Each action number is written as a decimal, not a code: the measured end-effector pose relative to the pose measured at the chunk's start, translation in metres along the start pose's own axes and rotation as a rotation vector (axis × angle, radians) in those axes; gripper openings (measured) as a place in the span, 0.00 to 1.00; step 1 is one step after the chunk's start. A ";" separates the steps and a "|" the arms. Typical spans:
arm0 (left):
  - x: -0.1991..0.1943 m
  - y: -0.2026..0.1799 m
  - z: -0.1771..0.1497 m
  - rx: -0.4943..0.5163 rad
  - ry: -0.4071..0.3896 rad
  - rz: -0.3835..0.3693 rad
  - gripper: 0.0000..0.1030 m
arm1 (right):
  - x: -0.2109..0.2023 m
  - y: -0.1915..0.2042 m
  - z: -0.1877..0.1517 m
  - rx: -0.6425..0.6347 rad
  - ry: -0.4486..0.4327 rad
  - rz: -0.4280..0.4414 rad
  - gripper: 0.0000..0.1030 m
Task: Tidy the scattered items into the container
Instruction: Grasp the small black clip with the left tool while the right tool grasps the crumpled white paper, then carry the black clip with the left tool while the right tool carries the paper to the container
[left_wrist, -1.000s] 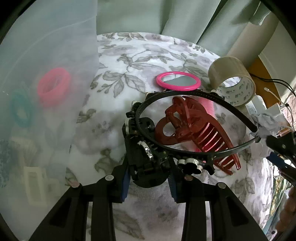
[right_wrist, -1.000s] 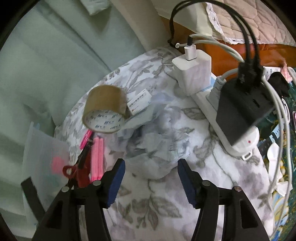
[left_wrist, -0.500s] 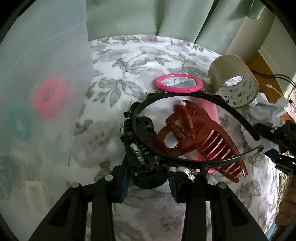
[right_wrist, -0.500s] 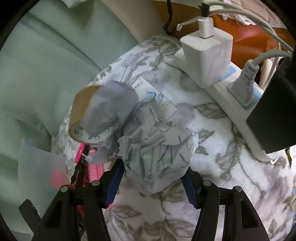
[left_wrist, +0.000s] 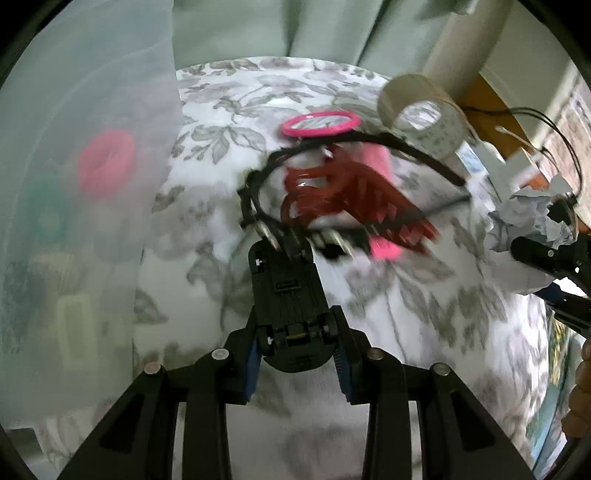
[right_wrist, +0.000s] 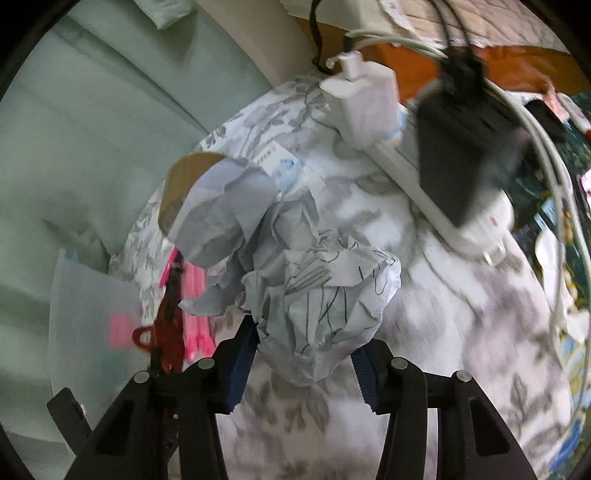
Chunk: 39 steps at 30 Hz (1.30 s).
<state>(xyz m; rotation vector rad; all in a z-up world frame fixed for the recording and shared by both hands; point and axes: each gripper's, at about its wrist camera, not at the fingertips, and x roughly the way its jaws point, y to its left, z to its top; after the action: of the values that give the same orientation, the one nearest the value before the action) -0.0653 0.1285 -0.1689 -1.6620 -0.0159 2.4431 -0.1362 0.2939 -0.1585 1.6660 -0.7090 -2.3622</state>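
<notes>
Two grippers loaded above the floral cloth

Largest in both views is the floral cloth (left_wrist: 424, 302) that carries the scatter. In the left wrist view the translucent container (left_wrist: 74, 221) fills the nine o'clock side, with a pink ring (left_wrist: 107, 162) and a teal one (left_wrist: 48, 218) showing dimly through its wall.

Next comes the crumpled paper (right_wrist: 321, 295), a pale ball with pen lines on it, which takes up the middle of the right wrist view. It sits between the fingers (right_wrist: 240, 363) of the right gripper (right_wrist: 301, 363), which are closing on it with both pads against its sides. In the left view the same paper shows at three o'clock.

At one o'clock in the right view a white power strip (right_wrist: 413, 173) carries a white charger (right_wrist: 365, 99) and a black adapter (right_wrist: 458, 155).

A roll of tape (left_wrist: 424, 110) stands on edge at one o'clock in the left view.

The left gripper (left_wrist: 295, 354) has its fingers (left_wrist: 251, 365) clamped on a black block-shaped clip (left_wrist: 288, 295) (blurred, so its make is unclear). From the clip's far end a thin black headband (left_wrist: 421, 155) loops toward twelve o'clock, around a dark red claw clip (left_wrist: 351, 195).

Beyond them at twelve o'clock lies a small pink-rimmed mirror (left_wrist: 319, 123).
</notes>
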 end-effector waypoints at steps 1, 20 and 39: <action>-0.005 0.000 0.001 0.007 -0.001 -0.004 0.35 | -0.003 -0.002 -0.004 0.000 0.006 0.003 0.51; -0.116 0.024 -0.001 0.029 -0.269 -0.055 0.35 | -0.106 0.038 -0.044 -0.145 -0.140 0.123 0.51; -0.206 0.106 -0.009 -0.154 -0.525 -0.035 0.35 | -0.178 0.159 -0.087 -0.498 -0.303 0.210 0.51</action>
<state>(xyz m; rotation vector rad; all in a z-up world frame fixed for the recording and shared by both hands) 0.0005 -0.0091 0.0055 -1.0071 -0.3084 2.8319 -0.0126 0.2010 0.0433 0.9976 -0.2770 -2.3988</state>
